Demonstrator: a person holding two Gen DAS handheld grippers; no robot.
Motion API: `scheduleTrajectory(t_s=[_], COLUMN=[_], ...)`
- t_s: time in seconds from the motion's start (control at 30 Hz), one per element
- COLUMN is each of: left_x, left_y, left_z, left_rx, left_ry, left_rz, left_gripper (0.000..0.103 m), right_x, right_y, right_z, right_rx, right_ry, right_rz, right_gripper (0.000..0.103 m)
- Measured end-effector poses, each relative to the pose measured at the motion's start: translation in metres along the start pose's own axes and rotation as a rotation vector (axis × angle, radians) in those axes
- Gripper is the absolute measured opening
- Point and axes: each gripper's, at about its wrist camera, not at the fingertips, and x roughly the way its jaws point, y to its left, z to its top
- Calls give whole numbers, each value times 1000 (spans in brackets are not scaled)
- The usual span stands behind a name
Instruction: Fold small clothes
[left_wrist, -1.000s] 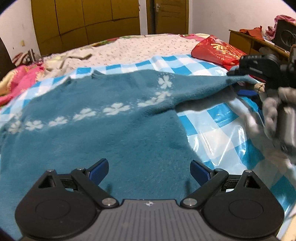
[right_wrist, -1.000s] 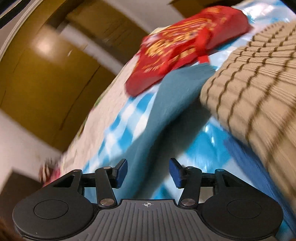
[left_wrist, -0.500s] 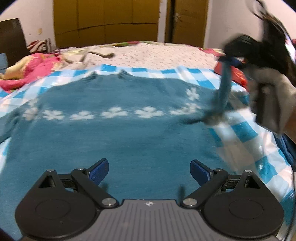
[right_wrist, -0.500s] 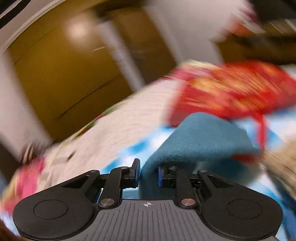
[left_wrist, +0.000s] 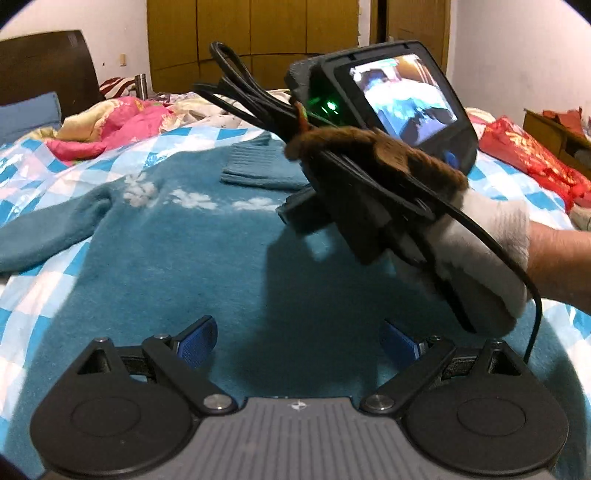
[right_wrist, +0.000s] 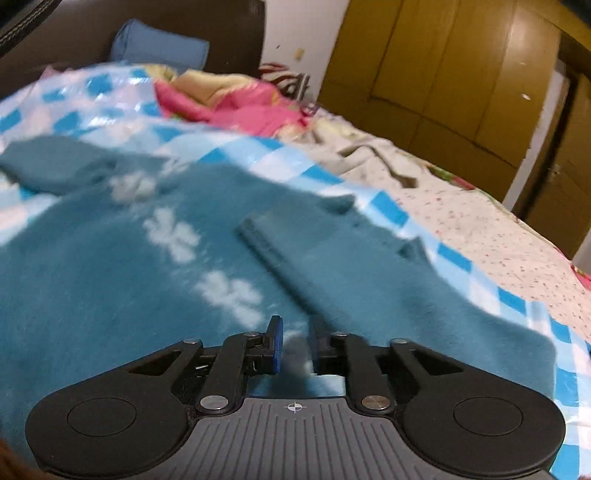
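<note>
Lying flat on the checked sheet (left_wrist: 48, 295), the teal sweater (left_wrist: 177, 266) has one sleeve (right_wrist: 332, 266) folded across its chest. The right gripper (right_wrist: 295, 345), in a gloved hand (left_wrist: 491, 236), pinches that sleeve. The left gripper (left_wrist: 297, 341) hovers wide apart, holding nothing.

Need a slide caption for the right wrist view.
Right tongs pinching the teal sweater, one sleeve folded across its body.

White walls (left_wrist: 517, 55), yellow-brown wardrobe (left_wrist: 258, 37), dark headboard (left_wrist: 44, 66), wooden door (right_wrist: 565, 147)
</note>
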Motion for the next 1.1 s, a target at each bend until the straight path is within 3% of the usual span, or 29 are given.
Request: scheduleTrajectory(t_s=[0.17,0.4,0.53,0.63,0.73,0.9,1.07,1.1], left_x=[-1,0,1,1,-2,-3,-3,-3], left_y=[13,20,24,28,29,30,33,35], left_z=[2,1,0,1,0,0,1,1], left_rx=[-52,-83,-92,-100,-106,-113,-128,-139], left_ry=[-10,-15,-18,-20,-31,-39,-37,-36], left_rz=[-23,-24,-14,-12,-9,-5,3,2], left_gripper=[103,103,103,103,103,103,103,103], right_x=[-2,48,66,67,48,9,32,30], right_y=[14,26,26,22,22,28,41,42], right_z=[8,31,34,40,43,47,37,37], right_rx=[-89,-200,-197,-146,-114,-66,-116,-125], right_ry=[-33,-24,-11,3,-30,-91,41,35], right_rz=[-39,-119,-133,-115,-106,2,89,86], right_gripper=[23,33,27,15,13,13,19,20])
